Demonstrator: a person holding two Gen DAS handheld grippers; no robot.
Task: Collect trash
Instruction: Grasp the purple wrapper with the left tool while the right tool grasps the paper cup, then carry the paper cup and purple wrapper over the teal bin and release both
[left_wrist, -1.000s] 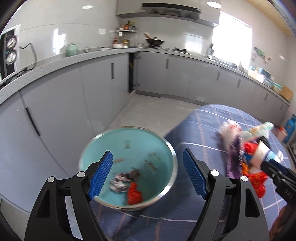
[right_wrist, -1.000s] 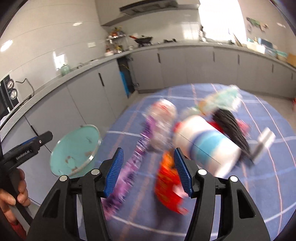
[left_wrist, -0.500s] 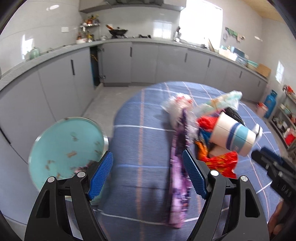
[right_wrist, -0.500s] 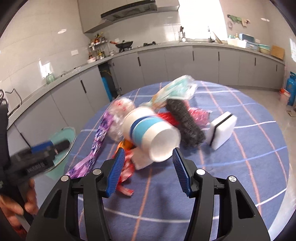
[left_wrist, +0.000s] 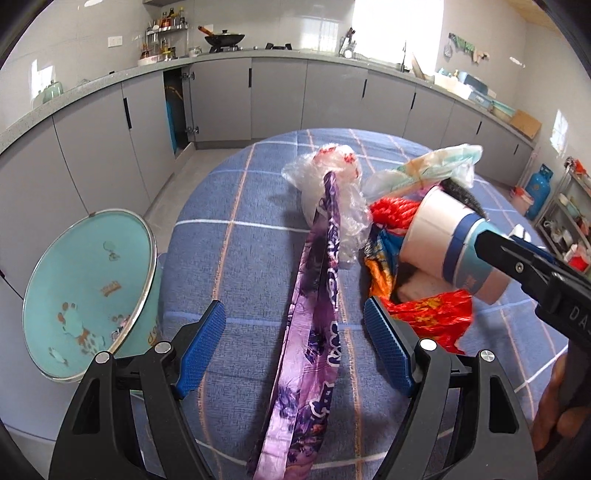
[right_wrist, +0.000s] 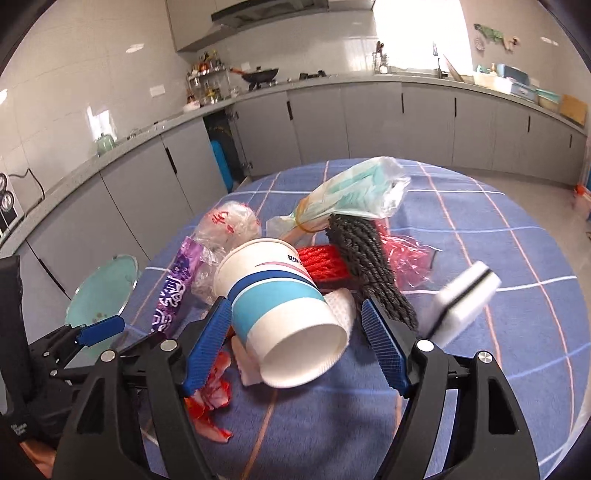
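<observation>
A trash pile lies on the blue checked tablecloth (left_wrist: 229, 258). My left gripper (left_wrist: 295, 347) is open, its jaws either side of a long purple wrapper (left_wrist: 317, 314) without touching it. My right gripper (right_wrist: 295, 343) has its jaws opening around a tipped white and blue paper cup (right_wrist: 280, 299); the left pad is at the cup's side and the right pad stands clear. The cup (left_wrist: 443, 240) rests on a red wrapper (left_wrist: 432, 314). A teal bin (left_wrist: 88, 295) with a metal rim stands off the table's left edge.
Beside the cup lie a clear plastic bag (right_wrist: 229, 225), a bagged green pack (right_wrist: 358, 192), red mesh (right_wrist: 325, 262), a black knitted scrubber (right_wrist: 369, 266) and a white sponge (right_wrist: 461, 302). Grey kitchen cabinets (left_wrist: 277, 99) run behind the table.
The left view swung from over the teal bin to the purple wrapper on the table. The right gripper came closer to the cup and its jaws widened.
</observation>
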